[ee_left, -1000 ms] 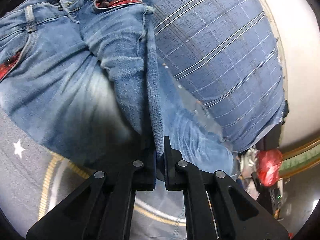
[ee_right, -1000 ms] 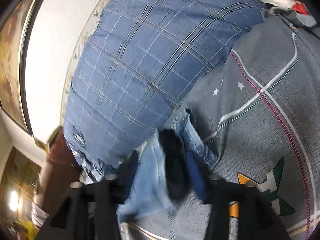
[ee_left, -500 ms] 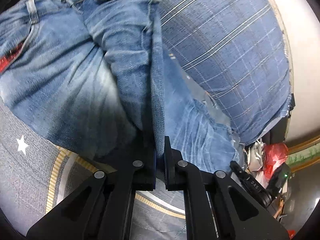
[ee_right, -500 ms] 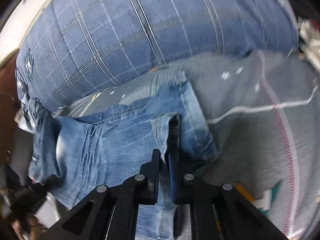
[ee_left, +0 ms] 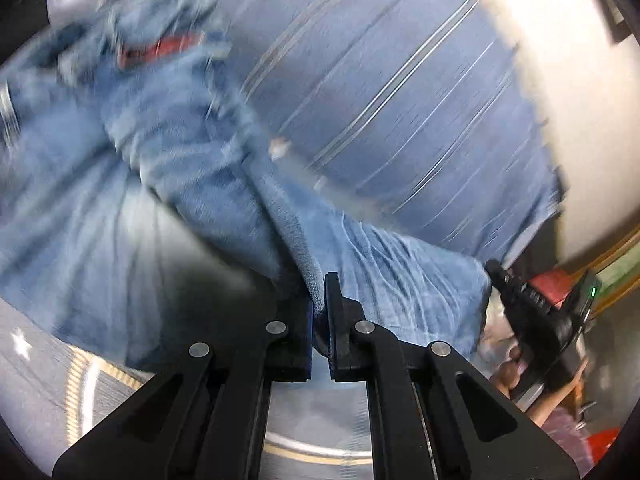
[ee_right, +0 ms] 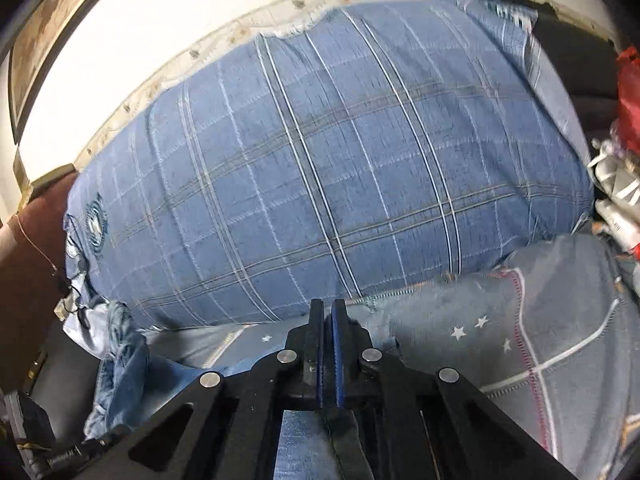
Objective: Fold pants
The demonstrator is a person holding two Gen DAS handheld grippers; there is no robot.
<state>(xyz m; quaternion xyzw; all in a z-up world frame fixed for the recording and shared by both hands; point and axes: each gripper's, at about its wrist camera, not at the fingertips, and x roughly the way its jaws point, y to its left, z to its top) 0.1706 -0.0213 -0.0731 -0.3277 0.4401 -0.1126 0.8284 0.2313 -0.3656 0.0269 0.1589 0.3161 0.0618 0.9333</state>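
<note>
Bedspread [ee_right: 560,340], both tongs [ee_left: 319,300] [ee_right: 327,320] clamping jeans [ee_left: 160,184]

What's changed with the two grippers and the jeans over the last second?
The right gripper, open over the hem a second ago, has closed on the blue denim jeans and lifted, so the blue plaid pillow now fills its view. The left gripper stayed clamped on the jeans' folded edge, shifting slightly.
</note>
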